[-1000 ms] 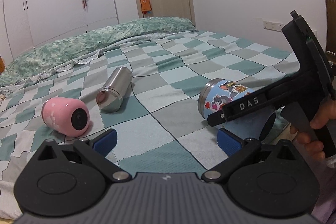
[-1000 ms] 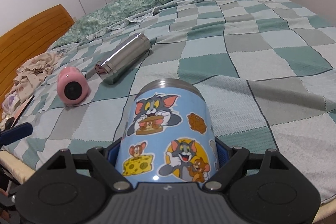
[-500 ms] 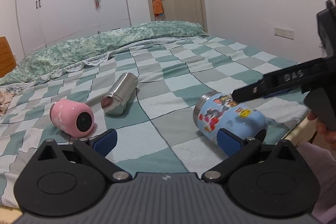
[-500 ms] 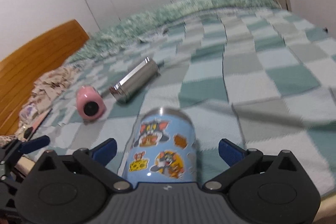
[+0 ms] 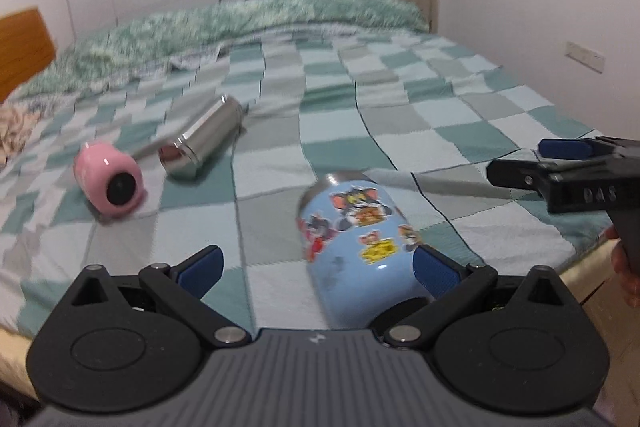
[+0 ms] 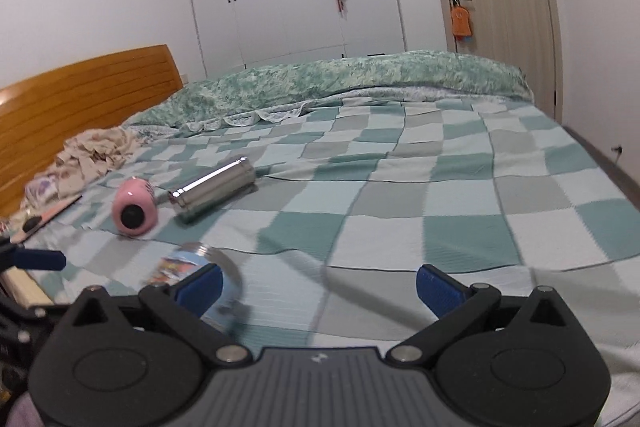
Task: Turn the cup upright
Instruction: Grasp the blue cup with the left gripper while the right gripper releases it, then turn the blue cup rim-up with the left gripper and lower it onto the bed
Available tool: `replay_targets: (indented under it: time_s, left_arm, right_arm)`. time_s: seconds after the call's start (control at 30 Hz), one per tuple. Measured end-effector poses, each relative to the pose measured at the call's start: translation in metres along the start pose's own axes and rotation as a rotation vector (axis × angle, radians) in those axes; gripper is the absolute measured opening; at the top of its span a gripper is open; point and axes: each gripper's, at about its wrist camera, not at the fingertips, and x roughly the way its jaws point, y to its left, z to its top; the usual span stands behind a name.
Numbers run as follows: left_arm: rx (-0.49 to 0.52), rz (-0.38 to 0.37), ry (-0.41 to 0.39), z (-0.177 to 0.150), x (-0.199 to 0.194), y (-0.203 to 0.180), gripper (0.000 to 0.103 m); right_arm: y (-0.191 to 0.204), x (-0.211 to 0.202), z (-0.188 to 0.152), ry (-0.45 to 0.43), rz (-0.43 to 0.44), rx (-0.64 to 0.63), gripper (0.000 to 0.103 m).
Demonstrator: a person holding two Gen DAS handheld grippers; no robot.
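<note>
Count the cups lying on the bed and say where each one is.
3. The pink cup lies farthest left, the steel cup just right of it and farther back, the blue cartoon cup nearest, on the right. None upright.

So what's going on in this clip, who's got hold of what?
A person holds a gripper in each hand over a bed with a checked blanket. Three cups lie on their sides: a pink cup, a steel cup and a blue cartoon cup. The left gripper is open, its right finger close beside the blue cup, gripping nothing. The right gripper is open and empty, off to the right. No cup stands upright yet.
</note>
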Motion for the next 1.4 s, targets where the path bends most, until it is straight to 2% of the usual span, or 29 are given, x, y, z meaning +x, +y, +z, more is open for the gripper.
replay_targets:
  time_s: [0.23,0.43,0.57,0.67,0.73,0.77,1.1,1.4]
  left_arm:
    - [-0.1,0.054,0.143,0.024,0.04,-0.019,0.103]
    - [-0.108,0.109,0.215,0.043,0.067,-0.03,0.103]
    - [-0.088,0.149,0.298,0.05,0.093,-0.032,0.103]
    - [-0.129,0.134,0.381,0.049,0.111,-0.027,0.103]
    - [-0.156,0.124,0.422,0.048,0.121,-0.023,0.09]
    - [-0.168,0.106,0.435,0.048,0.123,-0.021,0.087]
    - [-0.141,0.08,0.372,0.042,0.107,-0.022,0.086]
    - [-0.154,0.02,0.264,0.032,0.069,-0.002,0.086]
  right_arm:
    - [-0.021,0.007,-0.006,0.005,0.018,-0.139,0.103]
    - [-0.031,0.018,-0.006,0.003,0.047,-0.157,0.103]
    - [-0.036,0.027,-0.008,0.009,0.067,-0.157,0.103]
    - [-0.039,0.032,-0.012,0.019,0.078,-0.148,0.103]
    - [-0.039,0.035,-0.015,0.028,0.085,-0.146,0.103]
    - [-0.039,0.037,-0.017,0.032,0.088,-0.145,0.103]
    - [-0.032,0.032,-0.025,0.04,0.091,-0.133,0.103]
    - [-0.021,0.01,-0.029,0.005,0.073,-0.087,0.103]
